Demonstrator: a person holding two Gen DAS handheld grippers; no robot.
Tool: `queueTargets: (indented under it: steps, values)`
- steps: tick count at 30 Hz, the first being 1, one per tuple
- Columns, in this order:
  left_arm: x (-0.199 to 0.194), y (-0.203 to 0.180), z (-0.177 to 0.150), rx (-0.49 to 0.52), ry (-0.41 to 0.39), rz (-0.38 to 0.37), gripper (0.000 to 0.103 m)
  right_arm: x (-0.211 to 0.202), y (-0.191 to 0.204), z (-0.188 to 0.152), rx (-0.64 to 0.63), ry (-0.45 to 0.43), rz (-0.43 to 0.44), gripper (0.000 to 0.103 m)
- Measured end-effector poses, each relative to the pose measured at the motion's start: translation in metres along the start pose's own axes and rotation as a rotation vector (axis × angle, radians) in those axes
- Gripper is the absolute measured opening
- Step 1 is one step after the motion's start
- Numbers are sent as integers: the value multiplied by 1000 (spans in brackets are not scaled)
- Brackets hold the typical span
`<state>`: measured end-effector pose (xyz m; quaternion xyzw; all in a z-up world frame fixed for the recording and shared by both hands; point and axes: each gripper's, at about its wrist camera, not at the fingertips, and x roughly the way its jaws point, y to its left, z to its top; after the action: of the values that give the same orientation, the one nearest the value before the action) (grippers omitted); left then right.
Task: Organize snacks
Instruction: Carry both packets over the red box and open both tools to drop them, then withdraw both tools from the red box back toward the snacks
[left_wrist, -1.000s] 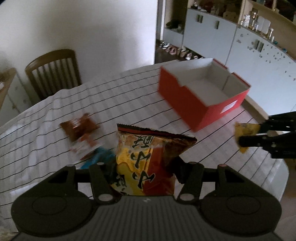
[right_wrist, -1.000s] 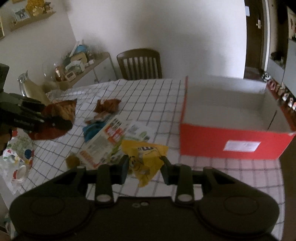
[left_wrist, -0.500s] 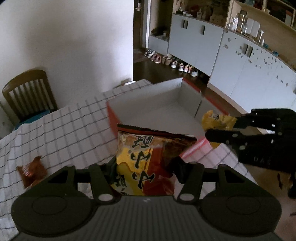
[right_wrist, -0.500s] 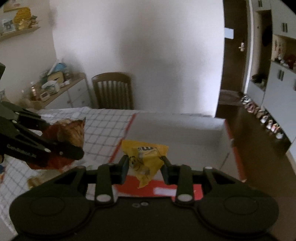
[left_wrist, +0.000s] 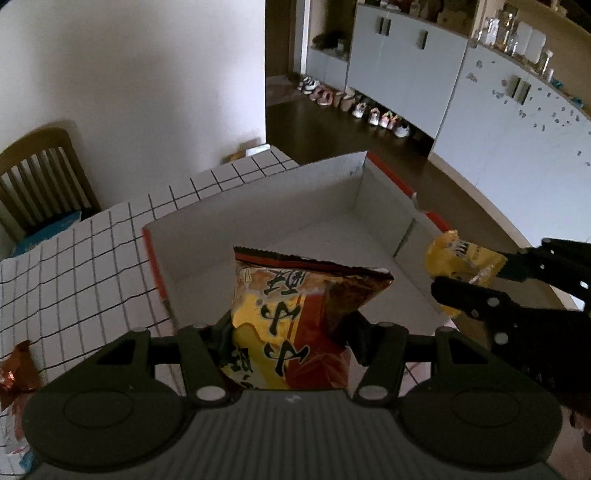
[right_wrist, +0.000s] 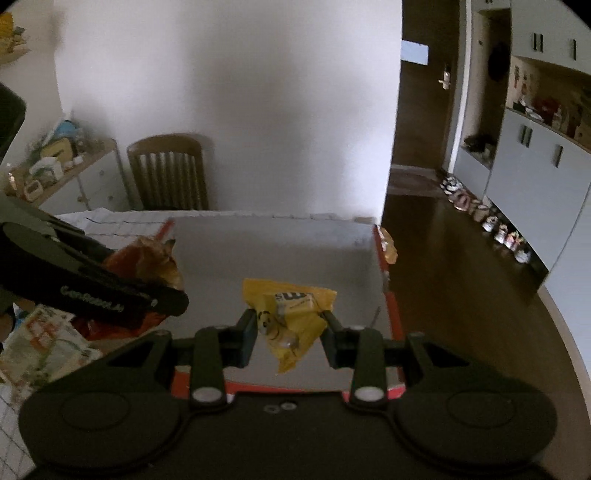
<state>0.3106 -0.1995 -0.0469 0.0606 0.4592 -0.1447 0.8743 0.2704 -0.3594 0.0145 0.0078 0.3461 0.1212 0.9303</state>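
Left wrist view: your left claw (left_wrist: 290, 326) grips the chips bag (left_wrist: 295, 325), right claw (left_wrist: 467, 278) at 3 o'clock grips the yellow candy bag (left_wrist: 458, 258). Both just swung from the worktop (left_wrist: 92, 258) over the red box (left_wrist: 295, 206). Drop next.

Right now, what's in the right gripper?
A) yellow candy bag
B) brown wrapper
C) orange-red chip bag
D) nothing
A: the right gripper has its pads shut on the yellow candy bag above the red box; the orange-red chip bag is in the left gripper.
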Motion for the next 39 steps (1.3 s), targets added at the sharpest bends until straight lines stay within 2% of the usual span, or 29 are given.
queueTargets:
  steps: [7, 13, 19, 21, 24, 30, 34, 39]
  values:
    - [44, -11, 13, -7, 65, 19, 59, 27, -6, -5, -8, 66, -24, 35]
    - [77, -8, 10, -29, 157, 54, 59, 41, -6, -8, -17, 109, -13, 36]
    - [89, -7, 3, -42, 184, 82, 63, 44, -6, -8, -9, 123, 3, 40]
    - [87, -7, 2, -50, 183, 84, 70, 43, -7, -8, -6, 120, 8, 49]
    - [82, -8, 3, -47, 161, 91, 75, 41, -8, -8, 5, 115, 11, 55]
    - [63, -9, 2, -50, 122, 68, 75, 32, -10, -7, 15, 100, 21, 63]
    - [43, -9, -1, -53, 82, 59, 75, 23, -9, -4, -2, 87, 25, 64]
    - [18, -8, -3, -58, 31, 53, 75, 7, -5, -2, -2, 57, 28, 76]
